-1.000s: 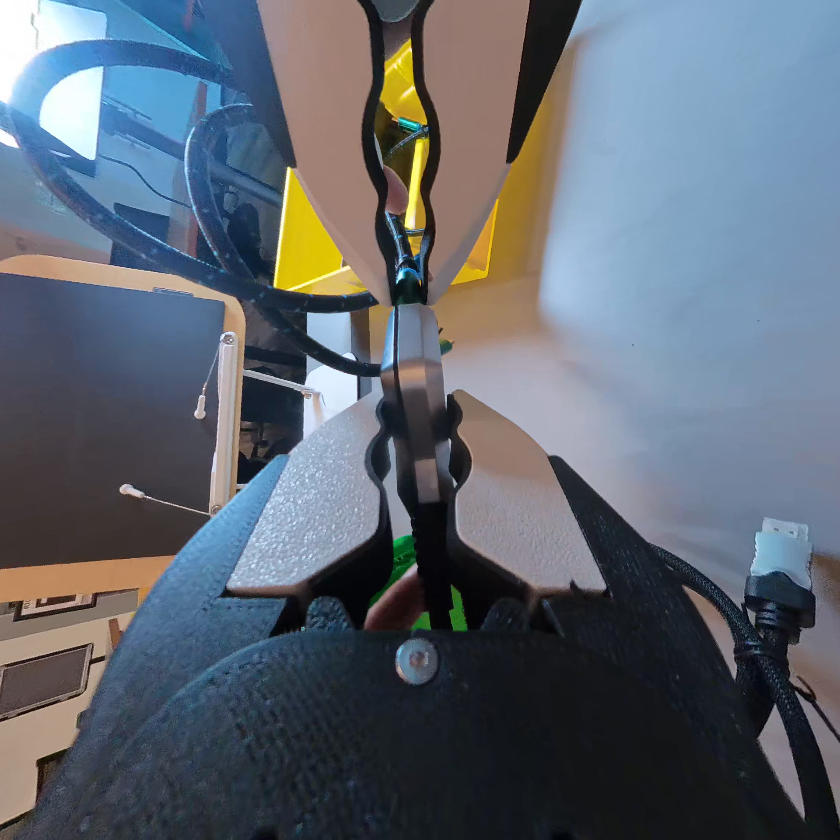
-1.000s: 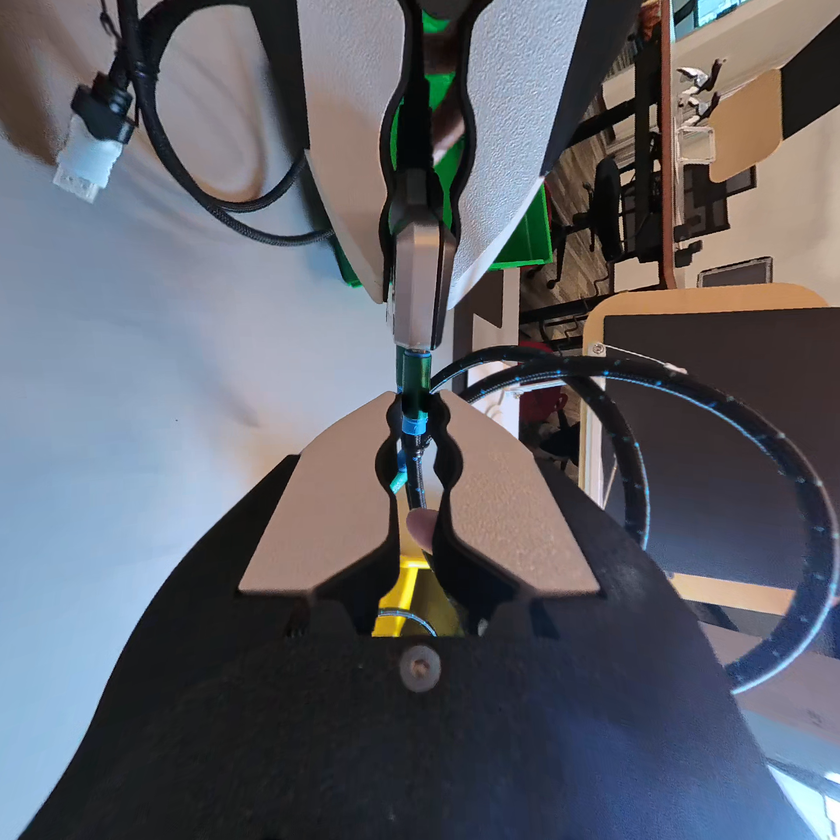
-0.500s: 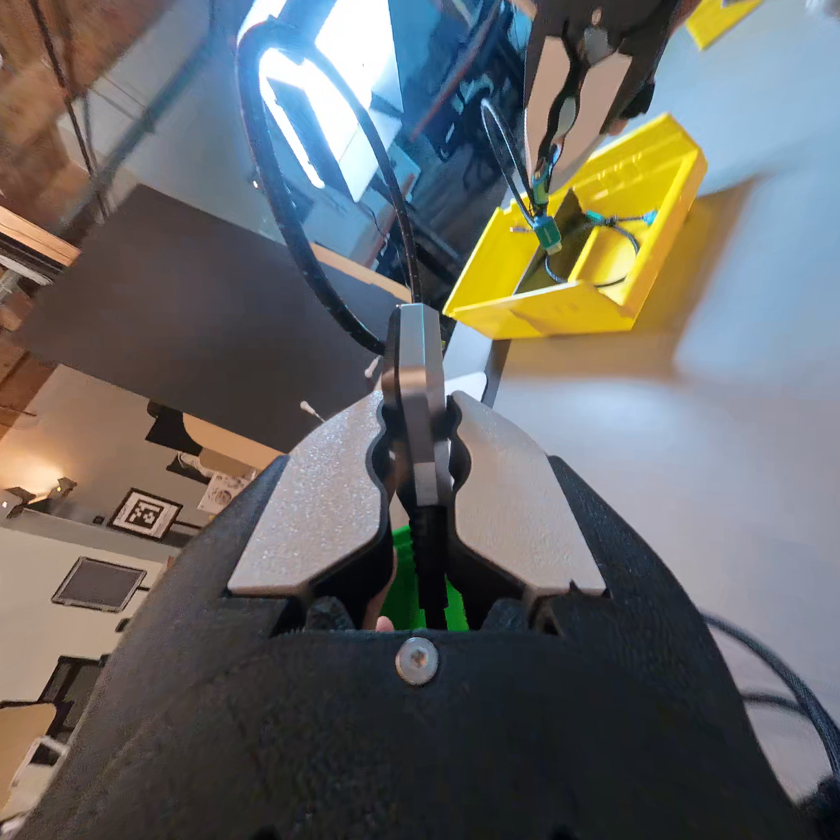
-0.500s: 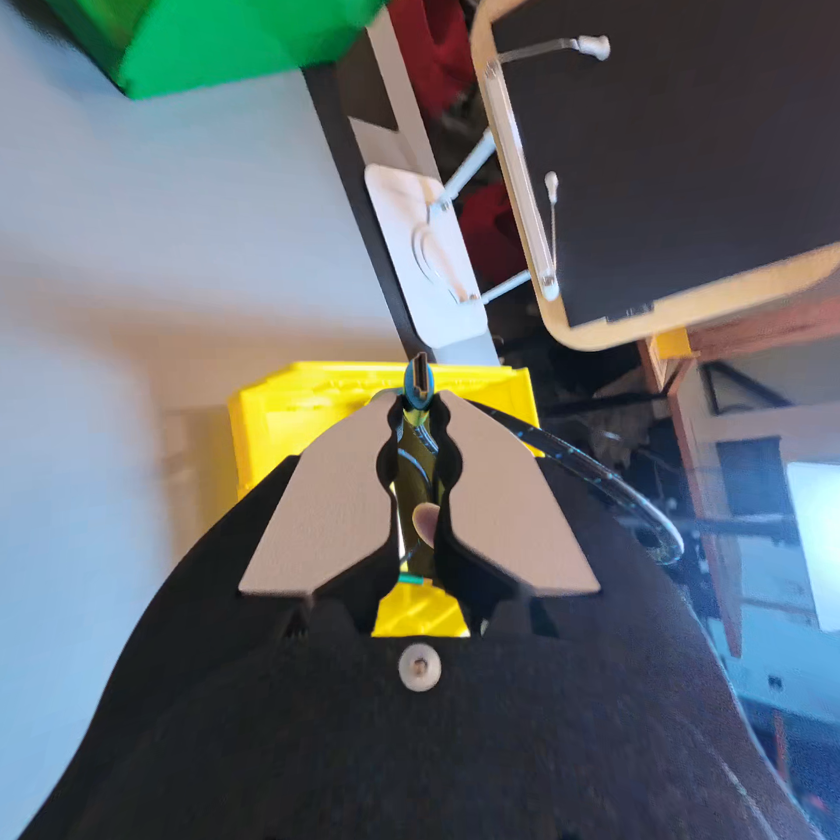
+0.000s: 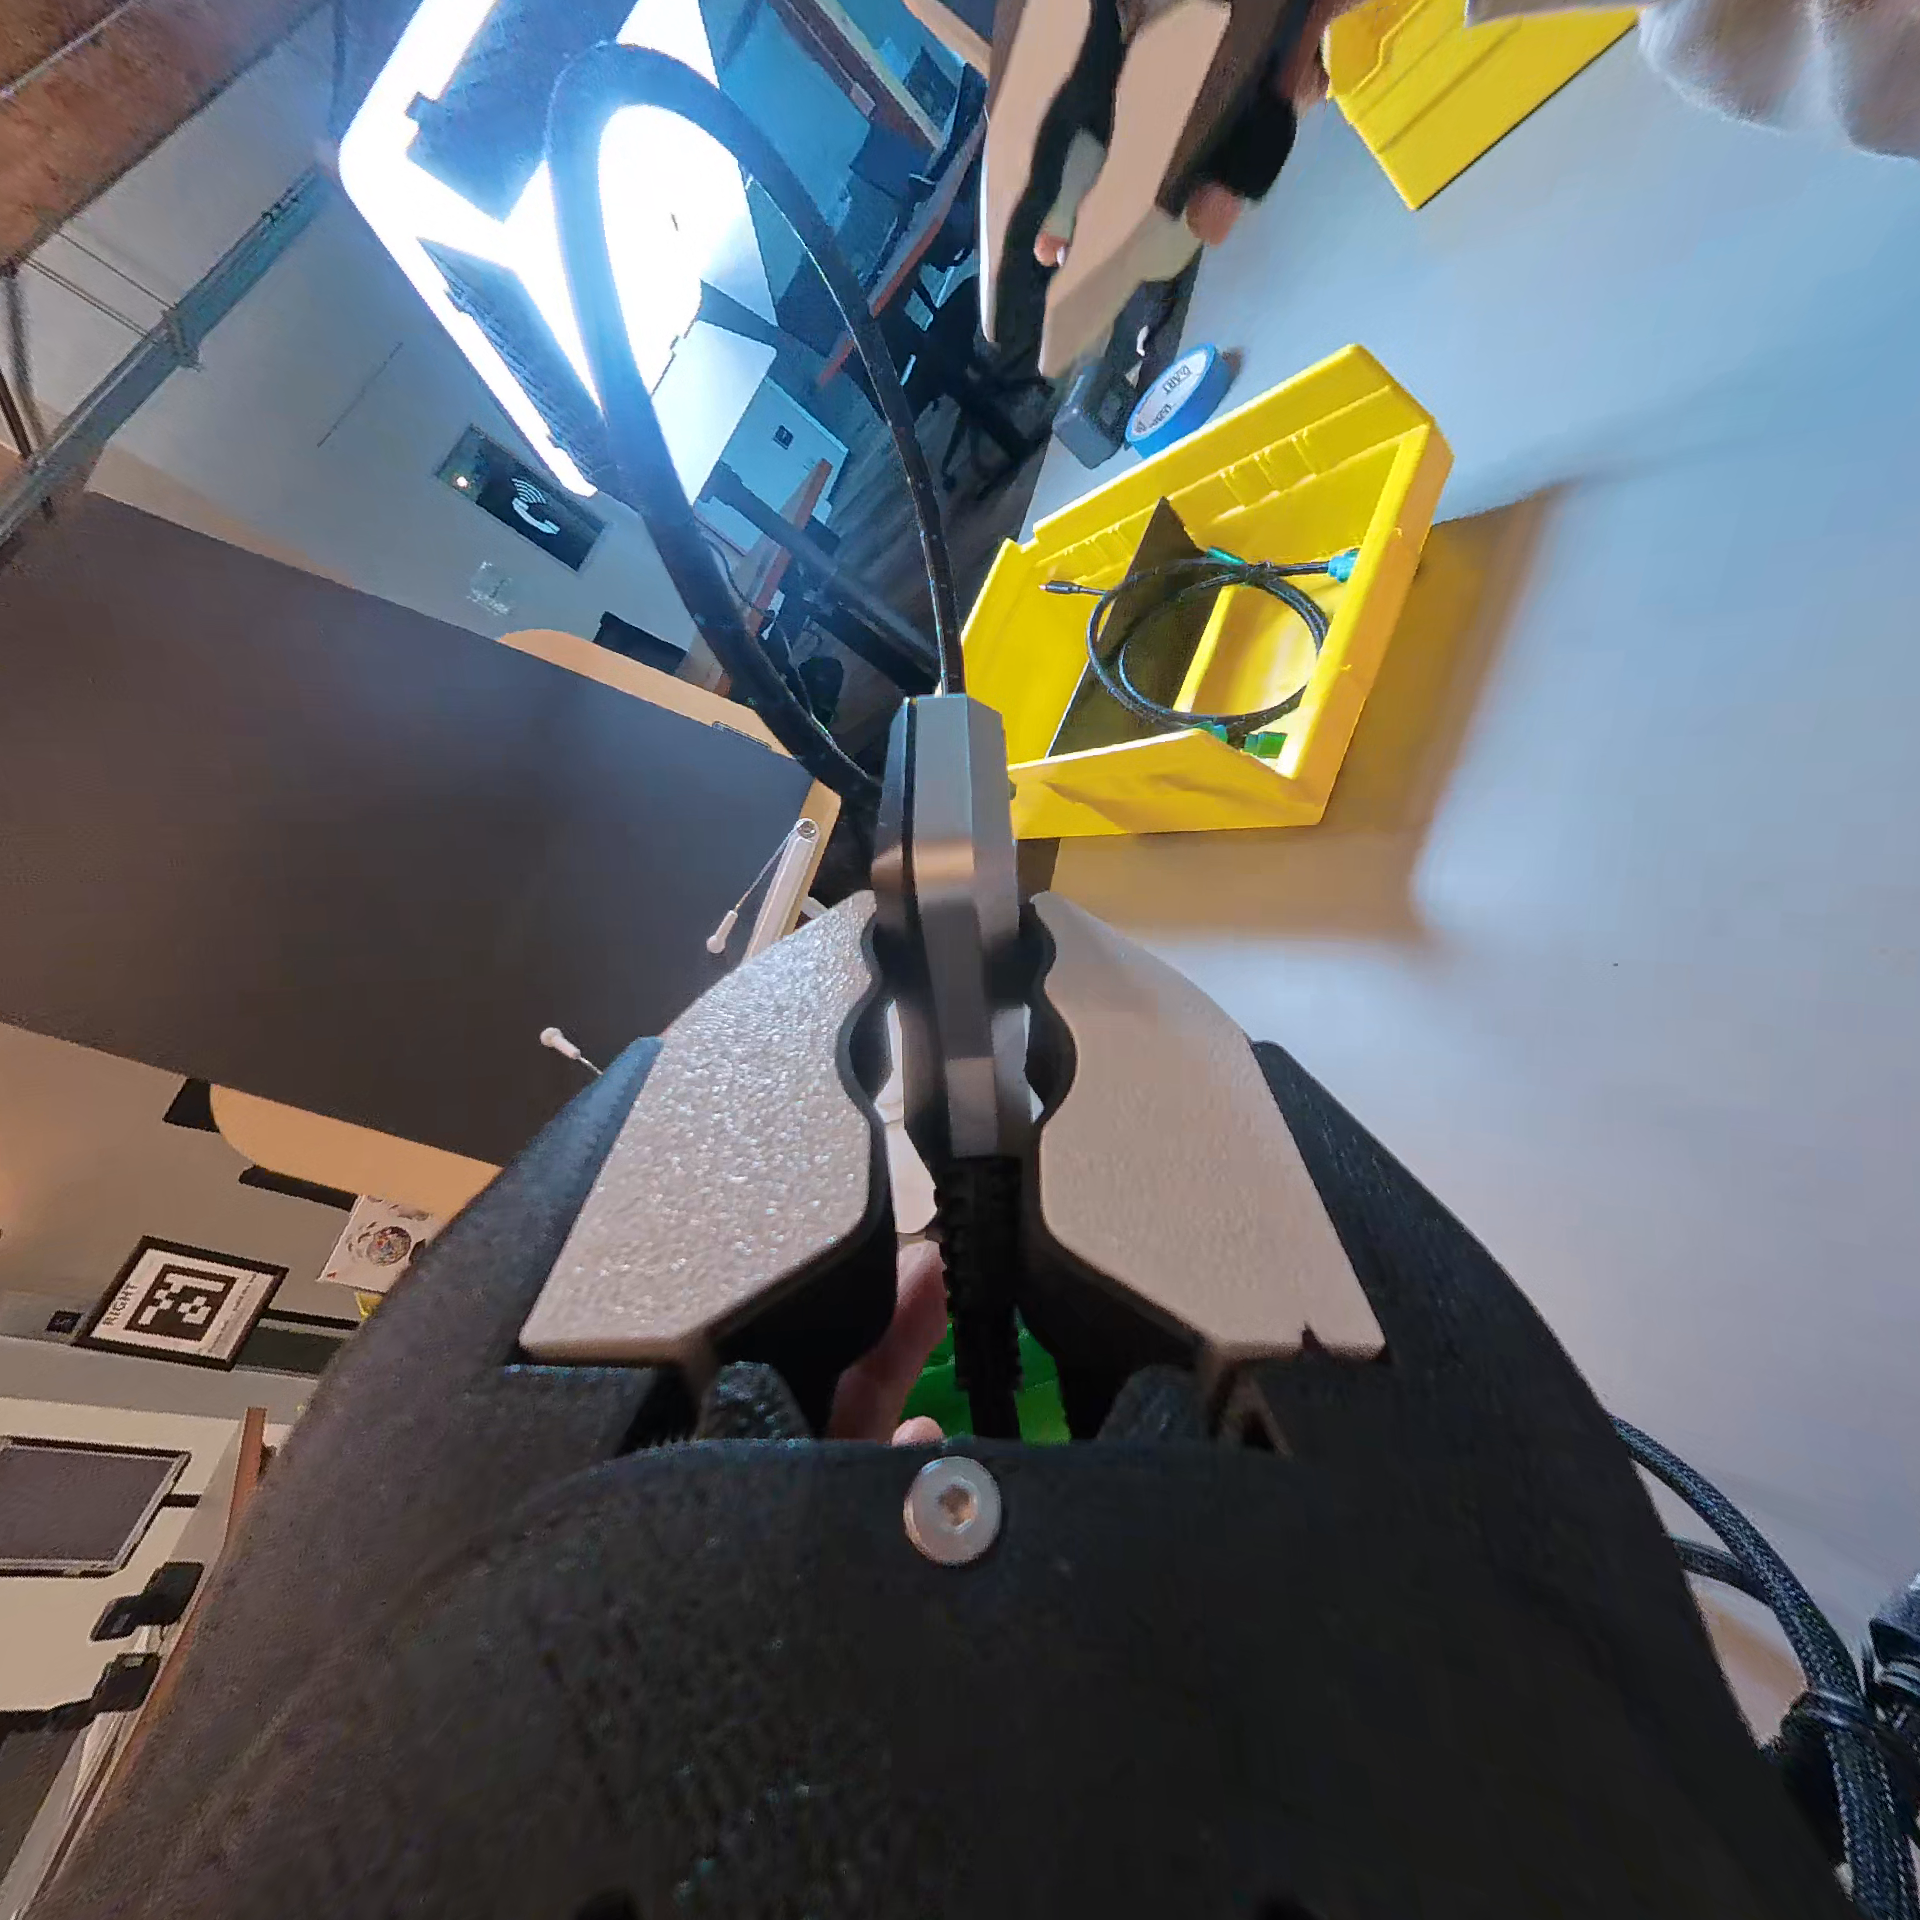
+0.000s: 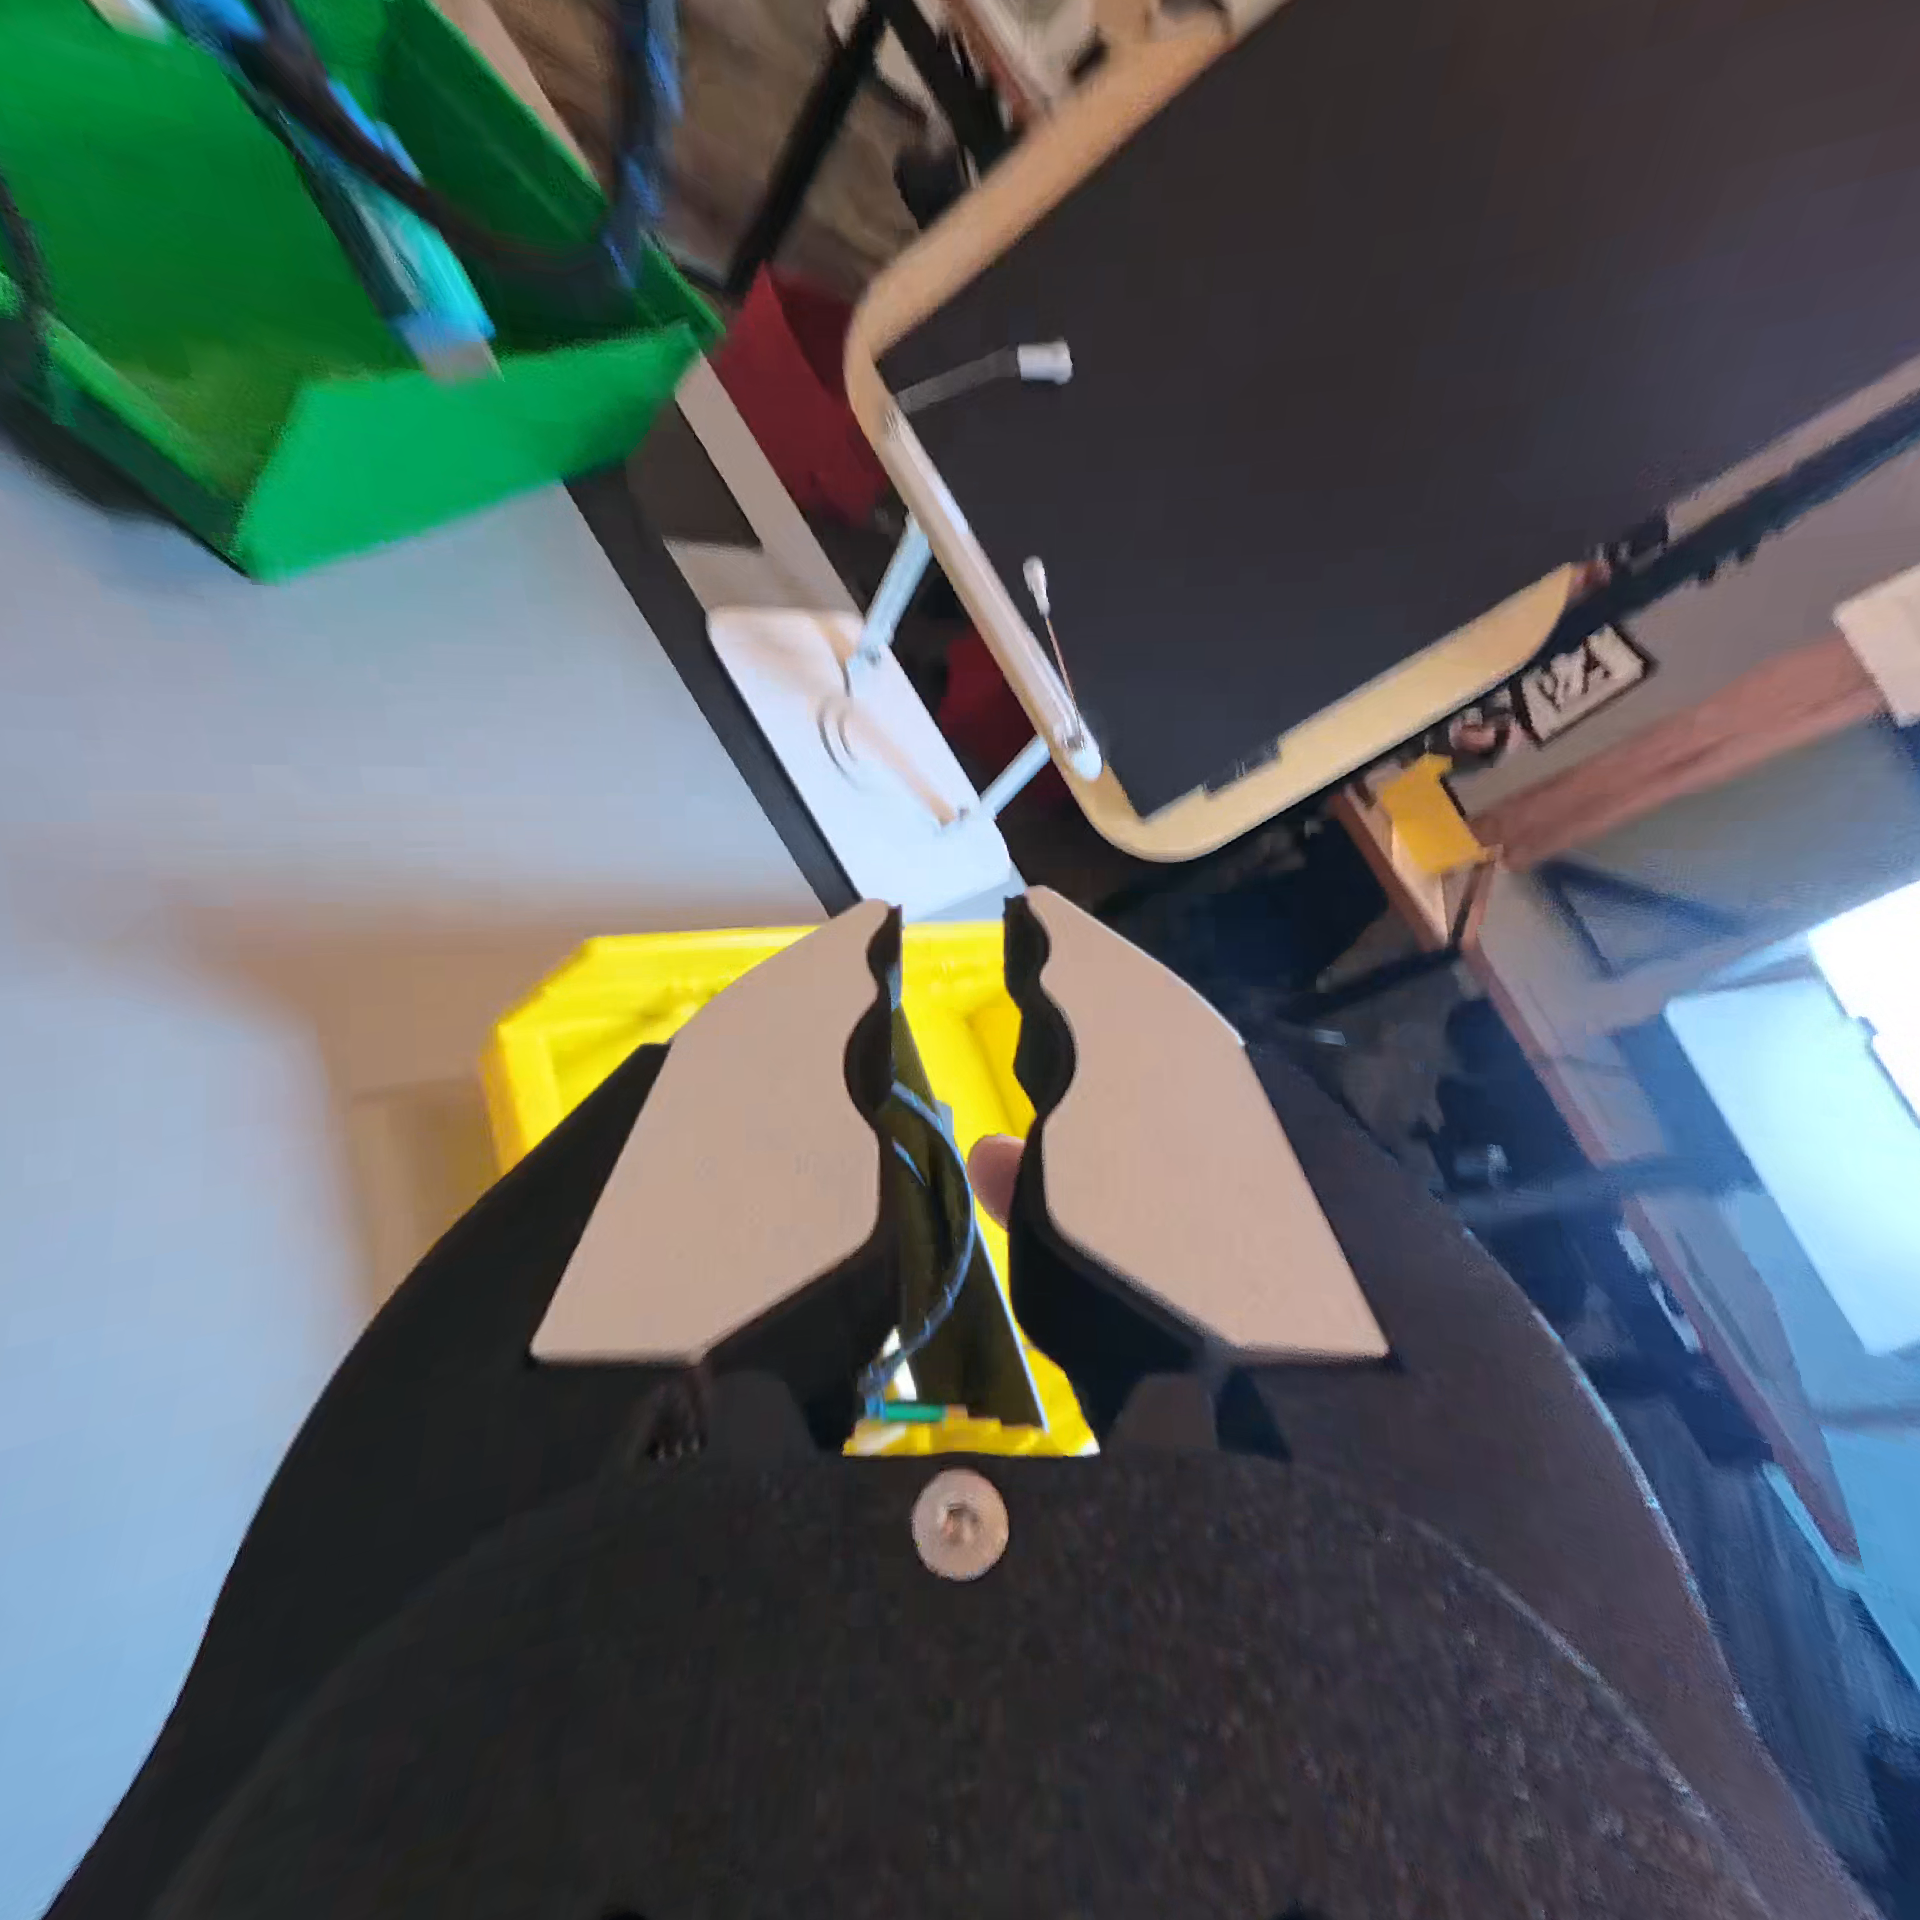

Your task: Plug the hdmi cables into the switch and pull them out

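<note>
- My left gripper (image 5: 951, 935) is clamped on the grey switch (image 5: 948, 831), held edge-on, a braided black cable (image 5: 977, 1288) running back between my fingers.
- My right gripper (image 6: 951, 925) has its fingers apart with nothing between them — it hangs over the yellow bin (image 6: 582, 997).
- A thin black cable (image 5: 1205, 644) with green-blue plugs lies coiled in that yellow bin (image 5: 1382, 582) on the white table (image 5: 1662, 935).
- Farther off, the green bin (image 6: 343, 468) holds more cables — too blurred to tell apart.

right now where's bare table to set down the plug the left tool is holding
The left tool grips the grey plug. Bare white table lies right of it, below the yellow bin. More lies between the yellow bin and the green bin. Crowded: both bins hold cables, and a braided cable lies lower right.
</note>
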`<control>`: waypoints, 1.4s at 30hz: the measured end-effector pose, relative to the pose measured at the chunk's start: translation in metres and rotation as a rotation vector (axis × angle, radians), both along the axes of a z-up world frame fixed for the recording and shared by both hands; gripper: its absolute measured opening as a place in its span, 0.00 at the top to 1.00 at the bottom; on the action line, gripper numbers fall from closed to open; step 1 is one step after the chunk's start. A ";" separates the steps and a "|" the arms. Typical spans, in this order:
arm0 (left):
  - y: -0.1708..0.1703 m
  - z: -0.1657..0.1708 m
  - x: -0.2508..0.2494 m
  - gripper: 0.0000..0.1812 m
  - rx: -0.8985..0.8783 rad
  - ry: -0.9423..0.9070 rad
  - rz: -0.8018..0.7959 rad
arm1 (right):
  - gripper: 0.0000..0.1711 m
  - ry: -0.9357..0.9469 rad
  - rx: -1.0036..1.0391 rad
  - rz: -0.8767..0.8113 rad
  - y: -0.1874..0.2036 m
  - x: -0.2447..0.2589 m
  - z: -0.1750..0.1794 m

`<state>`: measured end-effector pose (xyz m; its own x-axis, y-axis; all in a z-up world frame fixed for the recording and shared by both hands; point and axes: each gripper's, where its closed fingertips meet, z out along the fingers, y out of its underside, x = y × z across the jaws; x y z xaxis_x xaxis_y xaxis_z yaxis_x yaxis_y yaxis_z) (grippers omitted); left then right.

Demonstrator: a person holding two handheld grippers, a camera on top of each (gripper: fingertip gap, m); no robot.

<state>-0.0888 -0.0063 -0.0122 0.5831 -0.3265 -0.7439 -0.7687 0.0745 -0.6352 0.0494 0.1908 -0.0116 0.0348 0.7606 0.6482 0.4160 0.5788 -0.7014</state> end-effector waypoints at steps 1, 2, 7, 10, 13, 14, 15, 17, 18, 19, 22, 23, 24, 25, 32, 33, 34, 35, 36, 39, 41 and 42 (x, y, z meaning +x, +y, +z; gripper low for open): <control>0.001 -0.001 0.001 0.88 -0.006 0.003 -0.001 | 0.89 0.026 0.003 0.050 -0.014 0.000 0.008; 0.002 -0.003 0.003 0.88 -0.012 0.008 -0.003 | 0.89 0.044 0.012 0.101 -0.029 -0.001 0.015; 0.009 -0.015 0.012 0.88 -0.054 0.037 -0.012 | 0.91 0.002 0.077 0.361 -0.116 -0.016 0.018; 0.014 -0.023 0.022 0.88 -0.079 0.064 -0.029 | 0.91 -0.107 0.148 0.399 -0.143 -0.038 -0.008; 0.016 -0.029 0.032 0.88 -0.096 0.098 -0.039 | 0.91 -0.187 0.260 0.314 -0.139 -0.066 -0.037; 0.017 -0.030 0.034 0.88 -0.099 0.108 -0.040 | 0.91 -0.204 0.294 0.281 -0.135 -0.073 -0.044; 0.017 -0.031 0.036 0.88 -0.102 0.118 -0.041 | 0.91 -0.216 0.317 0.254 -0.131 -0.079 -0.050; 0.017 -0.033 0.041 0.88 -0.108 0.132 -0.051 | 0.90 -0.226 0.335 0.222 -0.127 -0.086 -0.058; 0.017 -0.034 0.043 0.88 -0.112 0.138 -0.058 | 0.90 -0.226 0.336 0.213 -0.126 -0.089 -0.060; 0.017 -0.035 0.045 0.88 -0.115 0.146 -0.063 | 0.90 -0.231 0.333 0.208 -0.126 -0.090 -0.062; 0.018 -0.039 0.048 0.88 -0.130 0.151 -0.069 | 0.94 -0.235 0.338 0.190 -0.123 -0.091 -0.064; 0.018 -0.040 0.048 0.88 -0.132 0.150 -0.070 | 0.95 -0.240 0.337 0.194 -0.124 -0.091 -0.065; 0.018 -0.040 0.048 0.88 -0.133 0.148 -0.071 | 0.96 -0.241 0.333 0.199 -0.124 -0.090 -0.065; 0.019 -0.040 0.048 0.88 -0.130 0.144 -0.073 | 0.96 -0.239 0.327 0.204 -0.124 -0.090 -0.065; 0.021 -0.043 0.046 0.88 -0.132 0.166 -0.058 | 0.96 -0.263 0.281 0.221 -0.121 -0.084 -0.066; 0.022 -0.043 0.046 0.88 -0.128 0.168 -0.057 | 0.95 -0.263 0.287 0.220 -0.121 -0.084 -0.066; 0.022 -0.042 0.046 0.88 -0.127 0.170 -0.055 | 0.94 -0.270 0.284 0.222 -0.121 -0.084 -0.067; 0.022 -0.043 0.046 0.88 -0.128 0.170 -0.055 | 0.93 -0.275 0.275 0.222 -0.122 -0.083 -0.067; 0.022 -0.042 0.045 0.88 -0.127 0.169 -0.054 | 0.92 -0.273 0.270 0.220 -0.122 -0.084 -0.067; 0.021 -0.041 0.044 0.88 -0.127 0.167 -0.051 | 0.88 -0.259 0.248 0.200 -0.120 -0.084 -0.063; 0.020 -0.039 0.043 0.88 -0.121 0.161 -0.052 | 0.87 -0.236 0.212 0.218 -0.123 -0.084 -0.060; 0.019 -0.038 0.045 0.88 -0.119 0.149 -0.065 | 0.87 -0.226 0.197 0.229 -0.125 -0.084 -0.059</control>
<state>-0.0437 0.0132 -0.0505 0.4445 -0.4503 -0.7744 -0.8508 0.0583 -0.5223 -0.0347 0.0655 -0.0703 -0.2819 0.5921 0.7549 0.3919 0.7893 -0.4727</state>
